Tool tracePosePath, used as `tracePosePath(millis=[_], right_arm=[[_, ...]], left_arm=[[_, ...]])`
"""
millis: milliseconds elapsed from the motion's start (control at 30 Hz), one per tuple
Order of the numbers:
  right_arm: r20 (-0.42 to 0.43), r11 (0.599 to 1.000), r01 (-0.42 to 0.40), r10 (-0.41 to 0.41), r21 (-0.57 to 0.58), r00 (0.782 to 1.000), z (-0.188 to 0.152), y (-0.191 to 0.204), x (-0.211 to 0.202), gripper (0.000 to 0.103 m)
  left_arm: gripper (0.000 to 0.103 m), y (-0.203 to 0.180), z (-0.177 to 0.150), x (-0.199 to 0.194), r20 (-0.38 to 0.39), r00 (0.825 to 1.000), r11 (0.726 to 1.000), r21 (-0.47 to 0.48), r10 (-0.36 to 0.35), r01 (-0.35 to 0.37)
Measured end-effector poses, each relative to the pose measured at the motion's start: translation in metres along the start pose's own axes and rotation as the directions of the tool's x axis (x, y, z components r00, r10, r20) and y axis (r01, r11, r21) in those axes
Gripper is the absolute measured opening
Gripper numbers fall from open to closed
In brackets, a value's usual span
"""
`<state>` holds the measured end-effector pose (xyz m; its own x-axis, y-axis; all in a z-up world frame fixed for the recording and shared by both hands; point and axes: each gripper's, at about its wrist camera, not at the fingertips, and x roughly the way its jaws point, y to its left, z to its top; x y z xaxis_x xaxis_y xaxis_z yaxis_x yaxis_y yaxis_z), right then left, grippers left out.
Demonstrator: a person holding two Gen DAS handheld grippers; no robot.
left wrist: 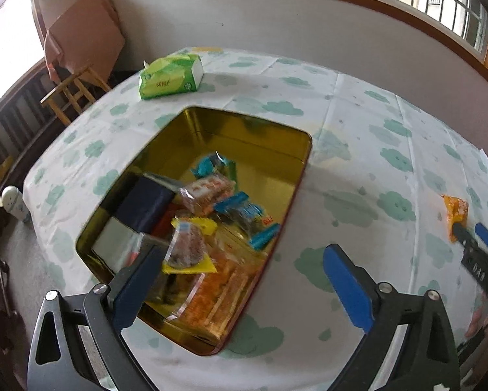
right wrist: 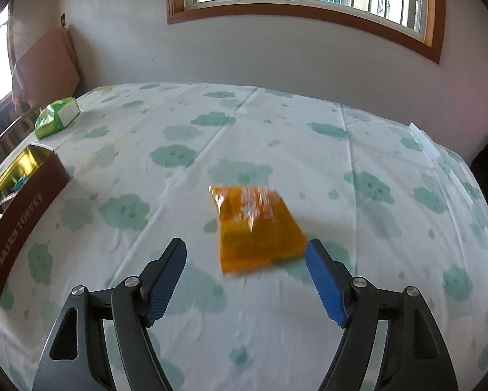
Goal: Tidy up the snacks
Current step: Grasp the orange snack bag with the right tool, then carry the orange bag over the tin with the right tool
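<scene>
Snacks going into the tin
Both claws are released: left claw (left wrist: 244,277) over the tin (left wrist: 286,130), right claw (right wrist: 245,259) near a blurry, maybe orange snack packet (right wrist: 257,228).

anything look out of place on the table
Yes: one orange snack packet lies alone on the tablecloth, well apart from the tin that holds the other snacks. The open right gripper hovers just short of it, touching nothing.
</scene>
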<state>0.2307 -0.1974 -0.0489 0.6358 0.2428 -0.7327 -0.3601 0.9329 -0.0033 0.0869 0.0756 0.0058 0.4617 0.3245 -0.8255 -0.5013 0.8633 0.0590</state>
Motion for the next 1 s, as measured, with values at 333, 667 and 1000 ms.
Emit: tracePosePath(millis=[333, 667, 1000], right_arm=[[-0.048, 1.0, -0.001, 0.0, -0.021, 0.999, 0.022, -0.006, 0.042, 0.076], [-0.064, 1.0, 0.01, -0.011, -0.018, 0.998, 0.008, 0.012, 0.034, 0.053], [-0.023, 0.998, -0.053, 0.052, -0.03, 0.998, -0.002, 0.071, -0.01, 0.053]], left_arm=[[0.098, 0.03, 0.008, 0.009, -0.006, 1.0, 1.0, 0.002, 0.025, -0.025], [0.098, 0.047, 0.006, 0.015, -0.013, 1.0, 1.0, 0.002, 0.026, -0.026], [0.098, 0.072, -0.001, 0.012, -0.01, 1.0, 1.0, -0.001, -0.01, 0.01]])
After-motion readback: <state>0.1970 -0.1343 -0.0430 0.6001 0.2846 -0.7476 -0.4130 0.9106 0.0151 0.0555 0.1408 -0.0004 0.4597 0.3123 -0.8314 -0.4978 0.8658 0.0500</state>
